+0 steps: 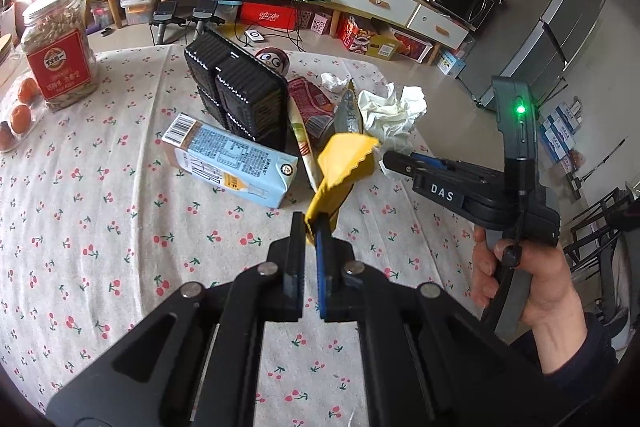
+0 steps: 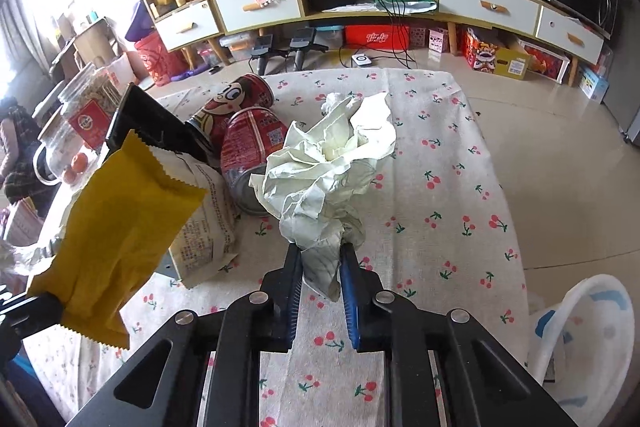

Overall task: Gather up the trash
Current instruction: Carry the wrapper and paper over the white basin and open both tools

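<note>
Both grippers: matte black linkage frames, silver round pivot pins, slotted cutouts in the arms; left gripper (image 1: 309,227) has one black finger and one blue-padded, right gripper (image 2: 320,259) has blue ribbed pads on both fingers. Seen from the left wrist, the right unit carries white "DAS" lettering, a green LED on a grey-blue upright and a thin black cable. Right hand (image 1: 524,279): bare skin, dark navy sleeve.

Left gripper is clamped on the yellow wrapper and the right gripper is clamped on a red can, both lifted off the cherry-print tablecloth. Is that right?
Not quite. The right gripper is clamped on the crumpled white paper, not a can; the right wrist view shows the red cans lying on the tablecloth. The left gripper does hold the yellow wrapper, and both items are lifted.
</note>
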Tool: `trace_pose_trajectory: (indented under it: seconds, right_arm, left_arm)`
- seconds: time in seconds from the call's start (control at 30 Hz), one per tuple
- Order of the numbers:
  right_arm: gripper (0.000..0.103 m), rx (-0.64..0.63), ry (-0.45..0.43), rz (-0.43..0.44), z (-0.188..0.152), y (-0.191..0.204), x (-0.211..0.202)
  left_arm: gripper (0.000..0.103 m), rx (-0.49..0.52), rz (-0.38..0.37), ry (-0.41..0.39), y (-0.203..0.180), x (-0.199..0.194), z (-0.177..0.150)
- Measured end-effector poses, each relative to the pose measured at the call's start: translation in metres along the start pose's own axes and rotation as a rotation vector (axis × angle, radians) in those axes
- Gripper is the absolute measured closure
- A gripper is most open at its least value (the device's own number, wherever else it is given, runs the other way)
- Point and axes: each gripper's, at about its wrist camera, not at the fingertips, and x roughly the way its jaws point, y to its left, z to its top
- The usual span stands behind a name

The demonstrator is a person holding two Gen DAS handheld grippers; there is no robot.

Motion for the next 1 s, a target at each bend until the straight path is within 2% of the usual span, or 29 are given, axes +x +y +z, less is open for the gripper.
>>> trace_pose_trajectory:
  seconds: [0.07,0.17,0.5,0.73,1.0]
  right_arm:
    - [0.084,0.007,-0.018,0.010,-0.001,0.000,-0.013]
    - [0.084,-0.013,-0.049,-0.031,-0.003,0.002,-0.027]
    - [0.084,0.003,-0.061,-0.042,-0.016,-0.004,-0.057]
    - [0.084,0.037,-0.049,-0.065,-0.032,-0.028,-0.078]
    - [0.084,0.112,-0.035,-0.087,-0.049,-0.069,-0.104]
  left_arm:
    - [0.098,0.007,-0.004,-0.011,-0.002,-0.002,0.001]
    - [0.098,0.003,-0.014,-0.024,-0.006,-0.003,0.002]
    - [0.098,0.029,-0.035,-0.034,-0.029,-0.002,0.003]
    - [0.098,0.049,-0.062,-0.010,-0.057,0.006,0.000]
    - [0.098,0.081,-0.129,0.014,-0.107,0.023,-0.002]
